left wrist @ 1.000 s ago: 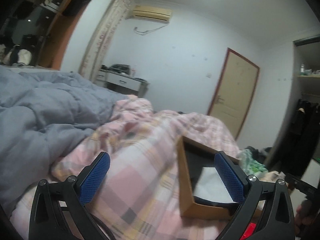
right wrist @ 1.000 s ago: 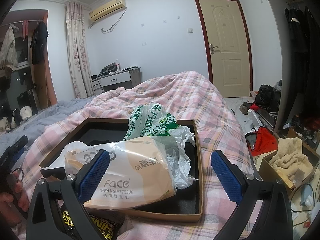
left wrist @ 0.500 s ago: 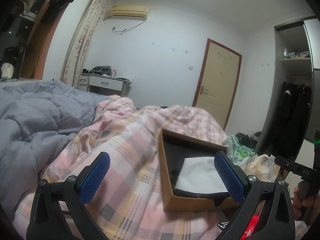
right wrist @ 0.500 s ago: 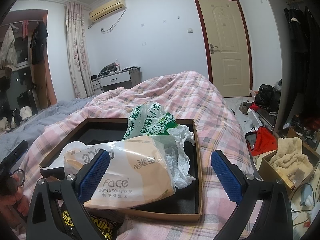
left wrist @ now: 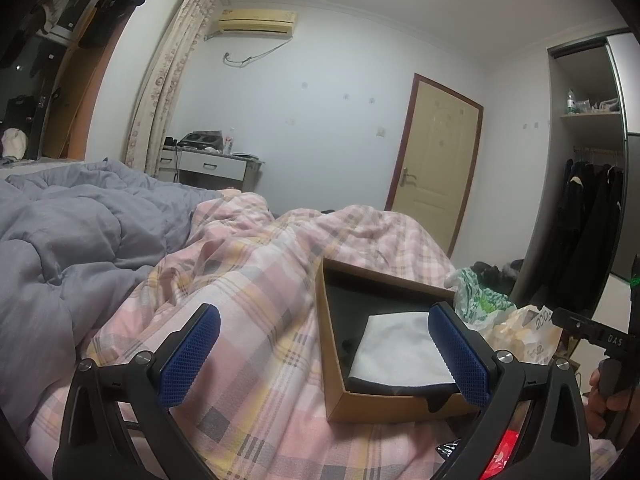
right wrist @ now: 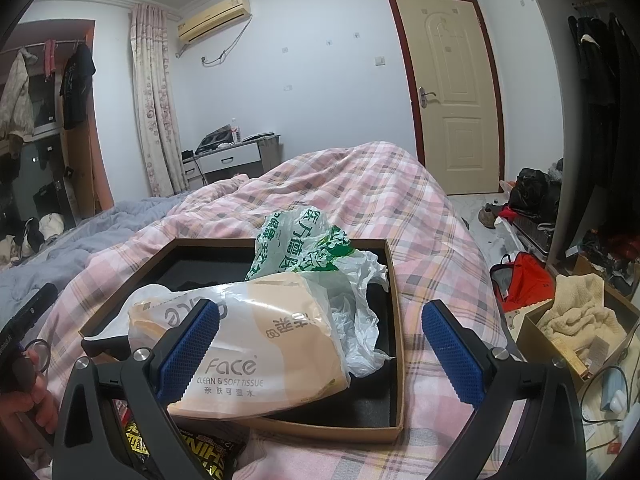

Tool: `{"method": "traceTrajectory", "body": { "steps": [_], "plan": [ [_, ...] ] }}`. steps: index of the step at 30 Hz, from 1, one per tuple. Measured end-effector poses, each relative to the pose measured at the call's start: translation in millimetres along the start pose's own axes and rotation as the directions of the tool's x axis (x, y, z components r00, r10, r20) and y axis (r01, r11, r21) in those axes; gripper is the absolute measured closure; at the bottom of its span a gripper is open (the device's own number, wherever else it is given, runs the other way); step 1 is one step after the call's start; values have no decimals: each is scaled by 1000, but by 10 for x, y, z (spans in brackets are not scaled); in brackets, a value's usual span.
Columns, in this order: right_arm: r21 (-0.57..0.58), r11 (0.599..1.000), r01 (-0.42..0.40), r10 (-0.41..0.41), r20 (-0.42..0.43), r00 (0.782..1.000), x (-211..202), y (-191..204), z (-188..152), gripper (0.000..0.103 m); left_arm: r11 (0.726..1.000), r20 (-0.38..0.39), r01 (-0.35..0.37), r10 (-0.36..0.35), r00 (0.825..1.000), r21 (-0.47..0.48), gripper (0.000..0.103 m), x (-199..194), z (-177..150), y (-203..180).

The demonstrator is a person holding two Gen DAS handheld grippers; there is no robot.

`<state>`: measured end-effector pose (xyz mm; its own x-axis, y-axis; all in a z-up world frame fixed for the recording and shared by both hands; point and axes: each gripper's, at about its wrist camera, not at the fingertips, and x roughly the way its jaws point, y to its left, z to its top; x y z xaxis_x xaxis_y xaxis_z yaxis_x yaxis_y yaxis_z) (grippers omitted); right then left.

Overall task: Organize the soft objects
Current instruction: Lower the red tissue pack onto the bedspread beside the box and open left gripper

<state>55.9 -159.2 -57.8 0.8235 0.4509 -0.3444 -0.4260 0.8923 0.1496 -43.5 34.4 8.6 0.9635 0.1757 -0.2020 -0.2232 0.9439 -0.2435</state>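
- While both of my tools hang over the bed with nothing in them, the thing that matters is the tissue pack point(right wrist: 256, 354), which lies straight ahead of my right gripper point(right wrist: 320, 350) and low between its spread blue pads.
- That right gripper's jaws stand wide apart; its left pad point(right wrist: 188, 350) overlaps the pack's near left corner in the view, though I cannot tell whether it touches the wrapper.
- Its long axis runs across my line of sight, from the near left to the far right, so my fingers would straddle its short side, I judge.
- It rests in the cardboard box point(right wrist: 394, 320), slumped over the box's near rim, with a crumpled green-printed plastic bag point(right wrist: 316, 248) just behind and partly against it.
- From my left gripper point(left wrist: 324, 358), also spread wide and holding nothing, the same box point(left wrist: 334, 368) sits ahead and to the right on the pink plaid quilt point(left wrist: 248, 280), and a folded white cloth point(left wrist: 396, 348) lies inside it.
- Seen from the left wrist, the pack point(left wrist: 524, 336) is off at the far right, beyond the box's far corner.
- So my right hand is the nearer one to the pack; the left is better placed for the white cloth.
- Being soft and film-wrapped, the pack will likely squash and slide under a pinch.
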Motion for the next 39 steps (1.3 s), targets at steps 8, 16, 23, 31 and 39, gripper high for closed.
{"method": "traceTrajectory", "body": {
  "steps": [8,16,23,31,39],
  "plan": [
    [5,1000,-1,1,0,1000,-12,-6,24,2,1000,-5,0,0,1000,8,0,0,6,-8],
    [8,1000,-1,1,0,1000,-12,-9,42,2,1000,-7,0,0,1000,9,0,-3,5,-4],
    [13,1000,-2,2,-2,1000,-6,-2,40,2,1000,-15,-5,5,1000,7,0,-10,7,6],
    [14,1000,-2,2,-1,1000,-8,-5,44,2,1000,-39,-14,14,999,5,0,44,12,29],
    [10,1000,0,0,-3,1000,-7,-4,42,2,1000,-40,-15,15,999,9,0,46,10,26]
  ]
}}
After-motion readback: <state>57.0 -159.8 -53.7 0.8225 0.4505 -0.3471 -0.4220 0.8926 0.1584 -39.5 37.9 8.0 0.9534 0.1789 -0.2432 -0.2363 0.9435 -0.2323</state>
